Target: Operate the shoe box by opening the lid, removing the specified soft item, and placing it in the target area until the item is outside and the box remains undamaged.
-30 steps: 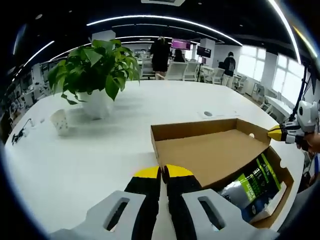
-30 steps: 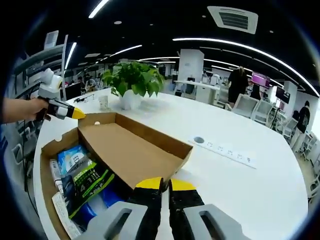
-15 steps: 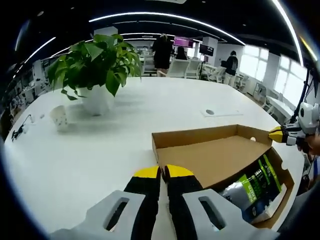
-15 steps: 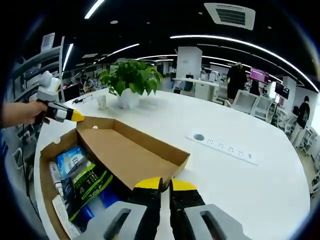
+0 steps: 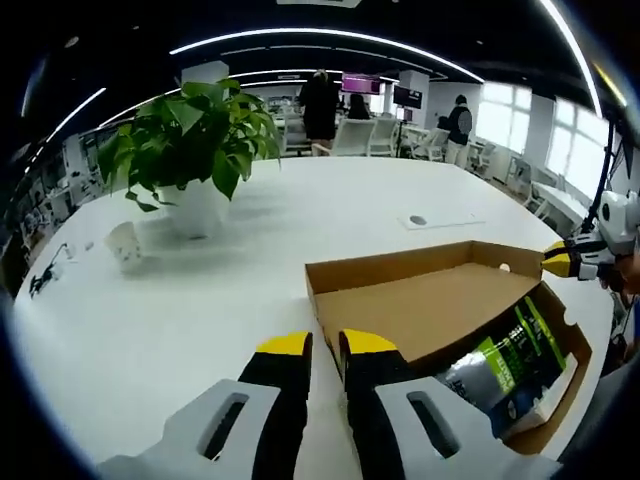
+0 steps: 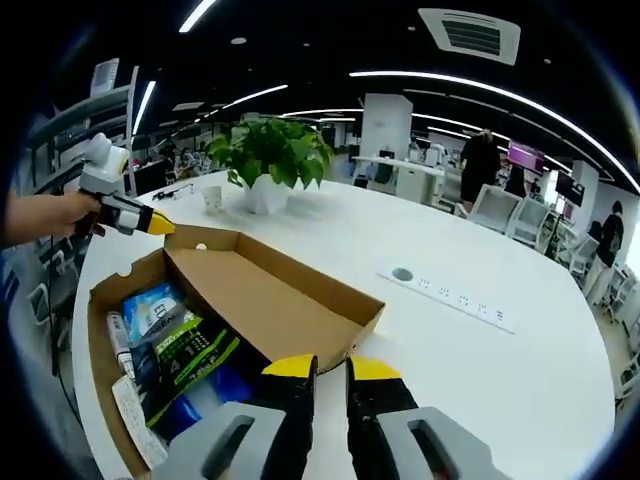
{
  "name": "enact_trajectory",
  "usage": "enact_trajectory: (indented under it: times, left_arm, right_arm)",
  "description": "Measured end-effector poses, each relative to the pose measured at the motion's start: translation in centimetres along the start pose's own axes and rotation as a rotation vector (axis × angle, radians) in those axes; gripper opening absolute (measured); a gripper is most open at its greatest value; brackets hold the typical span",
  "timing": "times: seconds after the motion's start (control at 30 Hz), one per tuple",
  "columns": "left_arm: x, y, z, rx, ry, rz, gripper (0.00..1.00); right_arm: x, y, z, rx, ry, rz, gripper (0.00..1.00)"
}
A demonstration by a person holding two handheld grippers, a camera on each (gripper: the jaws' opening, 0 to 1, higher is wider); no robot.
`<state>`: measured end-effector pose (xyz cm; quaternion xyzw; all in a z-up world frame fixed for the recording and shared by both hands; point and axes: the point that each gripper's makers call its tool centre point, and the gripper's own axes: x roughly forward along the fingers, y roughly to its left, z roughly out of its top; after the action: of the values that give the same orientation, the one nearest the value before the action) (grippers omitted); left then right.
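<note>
Shoe box (image 6: pixel 200 330) sits open on bench (image 5: pixel 180 310), lid folded back, packets (image 6: pixel 185 350) inside, probably the soft item; left gripper (image 5: pixel 325 345) and right gripper (image 6: pixel 330 368) jaws slightly parted, empty, right nearer the contents

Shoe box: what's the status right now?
Both tools open: left tool, right tool. Shoe box lid open, green packet and other items inside. Nothing blocking.

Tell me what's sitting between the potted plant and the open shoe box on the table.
In the left gripper view, only bare white table lies between the potted plant and the shoe box. A small white cup stands beside the plant, off that line.
</note>
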<state>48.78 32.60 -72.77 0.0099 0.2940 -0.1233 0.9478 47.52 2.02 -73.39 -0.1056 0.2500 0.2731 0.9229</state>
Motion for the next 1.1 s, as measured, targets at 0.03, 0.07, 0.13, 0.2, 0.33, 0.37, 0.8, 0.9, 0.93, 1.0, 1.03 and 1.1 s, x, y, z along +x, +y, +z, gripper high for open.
enact_trajectory:
  times: [0.03,0.07,0.13,0.2,0.33,0.37,0.8,0.9,0.93,1.0,1.03,1.1]
  left_arm:
    - [-0.2,0.0,0.1,0.002,-0.006,0.001,0.14]
    - [-0.5,-0.1,0.1,0.004,-0.008,0.003,0.15]
    - [-0.7,0.2,0.1,0.002,-0.01,0.002,0.17]
    - [-1.1,-0.2,0.0,0.018,-0.011,-0.01,0.18]
    - [-1.9,-0.7,-0.3,0.049,-0.008,-0.015,0.19]
    - [-2.1,-0.9,-0.3,0.047,-0.009,-0.021,0.2]
    - [-4.4,-3.8,-0.4,0.062,-0.016,-0.066,0.29]
    - [-4.6,-4.3,-0.6,0.053,-0.014,-0.077,0.31]
    - [-4.8,-4.6,-0.8,0.055,-0.014,-0.081,0.32]
    - [-5.0,-5.0,-0.9,0.055,-0.017,-0.09,0.33]
    - [-5.1,-5.2,-1.0,0.055,-0.016,-0.092,0.34]
    - [-5.2,-5.5,-1.3,0.053,-0.015,-0.096,0.36]
  right_arm:
    - [-0.2,0.1,0.0,-0.005,-0.002,0.0,0.09]
    - [-0.4,0.2,0.0,-0.004,-0.003,0.007,0.1]
    - [-0.8,0.5,0.0,-0.004,-0.006,0.019,0.11]
    - [-1.1,0.8,0.0,-0.008,-0.006,0.026,0.11]
    - [-1.8,1.7,0.2,-0.007,-0.016,0.049,0.14]
    - [-1.9,2.0,0.2,-0.009,-0.015,0.059,0.14]
    - [-2.3,5.3,-0.8,-0.034,0.025,0.153,0.16]
    - [-2.1,6.0,-1.1,-0.02,0.039,0.176,0.16]
    - [-2.1,6.2,-1.2,-0.014,0.042,0.183,0.16]
    - [-2.0,6.7,-1.3,-0.01,0.051,0.197,0.16]
    - [-1.9,7.0,-1.4,-0.007,0.055,0.202,0.16]
    - [-1.7,7.5,-1.6,0.001,0.068,0.219,0.17]
